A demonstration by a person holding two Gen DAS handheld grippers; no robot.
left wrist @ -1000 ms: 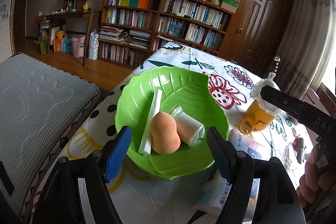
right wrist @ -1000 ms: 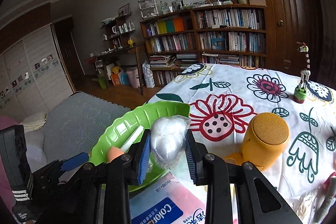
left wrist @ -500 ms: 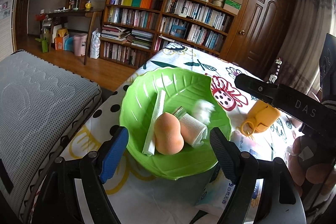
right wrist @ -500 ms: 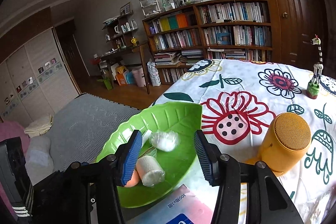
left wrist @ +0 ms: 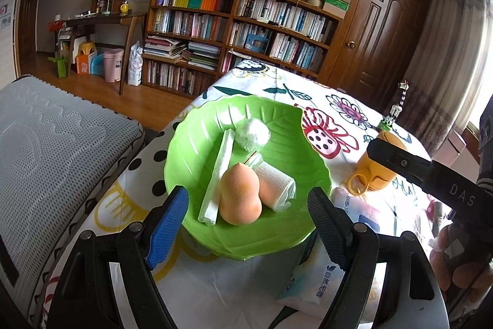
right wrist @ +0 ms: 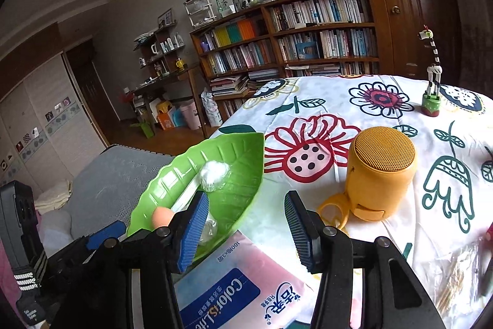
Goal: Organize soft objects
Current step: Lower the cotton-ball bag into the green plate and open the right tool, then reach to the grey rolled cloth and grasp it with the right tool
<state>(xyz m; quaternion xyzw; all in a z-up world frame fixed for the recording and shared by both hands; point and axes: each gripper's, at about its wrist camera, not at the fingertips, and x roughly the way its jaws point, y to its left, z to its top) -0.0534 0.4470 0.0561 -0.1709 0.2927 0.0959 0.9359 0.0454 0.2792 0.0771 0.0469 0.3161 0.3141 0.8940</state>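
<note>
left gripper (left wrist: 246, 215) at the bottom of the left wrist view, fingers spread wide, nothing between them; it frames the near rim of the green leaf-shaped dish (left wrist: 188, 144) in mid-frame. right gripper (right wrist: 246, 232) at the bottom centre of the right wrist view, likewise spread and empty, blue pads facing each other across a bare gap; its left pad overlaps the dish's near edge in the picture, contact cannot be told. in the dish, left wrist view: an orange gourd-shaped sponge (left wrist: 240, 193) lying near the front, a folded white strip (left wrist: 217, 174) just beside it on its left, a roll of white gauze in clear wrap (left wrist: 275, 187) touching it on its right, and a white cotton ball in clear plastic (left wrist: 252, 133) further back toward the dish centre, apart from the sponge, its left side at the strip's far end. the same cotton ball shows left of centre in the right wrist view, inside the dish. a pack of tissues (right wrist: 234, 289) lies under the dish's near-right rim, bottom centre of the right wrist view. a yellow mesh-topped speaker with a ring loop (right wrist: 380, 171) stands right of the dish on the flowered tablecloth (right wrist: 339, 104). a small striped giraffe figure (right wrist: 433, 79) stands at the upper right. bookshelf (left wrist: 240, 30) across the upper background; grey mattress (left wrist: 55, 144) at the left.
</note>
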